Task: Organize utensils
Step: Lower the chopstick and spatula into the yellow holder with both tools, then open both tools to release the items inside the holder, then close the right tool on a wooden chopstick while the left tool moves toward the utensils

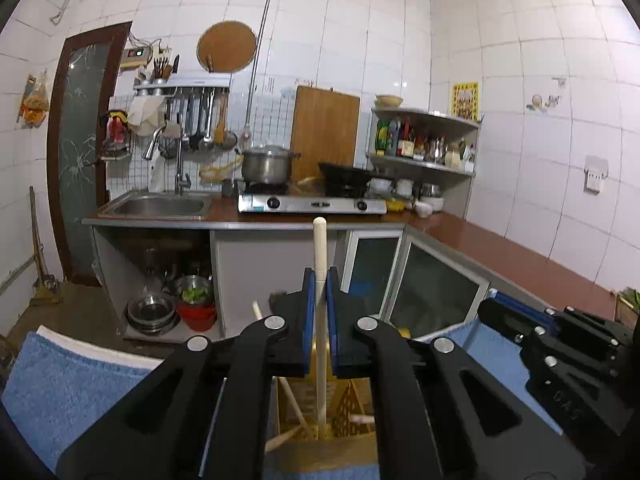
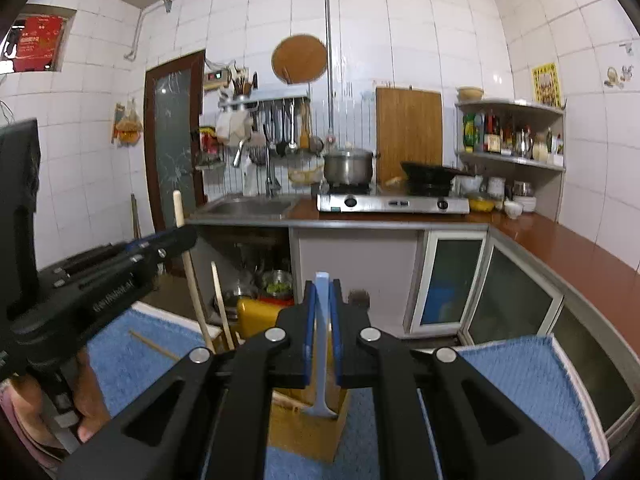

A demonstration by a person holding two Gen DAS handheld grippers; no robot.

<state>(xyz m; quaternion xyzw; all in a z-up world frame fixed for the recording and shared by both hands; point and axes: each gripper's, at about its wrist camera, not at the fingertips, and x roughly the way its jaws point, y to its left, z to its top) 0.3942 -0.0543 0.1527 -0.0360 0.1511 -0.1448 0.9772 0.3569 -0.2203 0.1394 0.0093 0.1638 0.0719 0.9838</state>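
Note:
My left gripper (image 1: 320, 284) is shut on a cream-white utensil handle (image 1: 319, 248), held upright with its lower end down in a yellow slotted holder (image 1: 344, 412). Two wooden utensils (image 1: 294, 400) lean inside that holder. My right gripper (image 2: 322, 292) is shut on a light blue utensil (image 2: 321, 360), upright, its flat end just above the yellow holder (image 2: 304, 428). The left gripper shows at the left of the right wrist view (image 2: 160, 246), with the cream handle (image 2: 188, 264) in it. The right gripper body shows at the right edge of the left wrist view (image 1: 560, 344).
The holder stands on a blue towel (image 1: 68, 392) over a white surface. One wooden stick (image 2: 154, 346) lies on the towel (image 2: 528, 384). Beyond are a kitchen counter (image 1: 500, 252) with sink (image 1: 160, 206), gas stove (image 1: 312, 202), pot (image 1: 266, 166), and bowls (image 1: 154, 312) under the counter.

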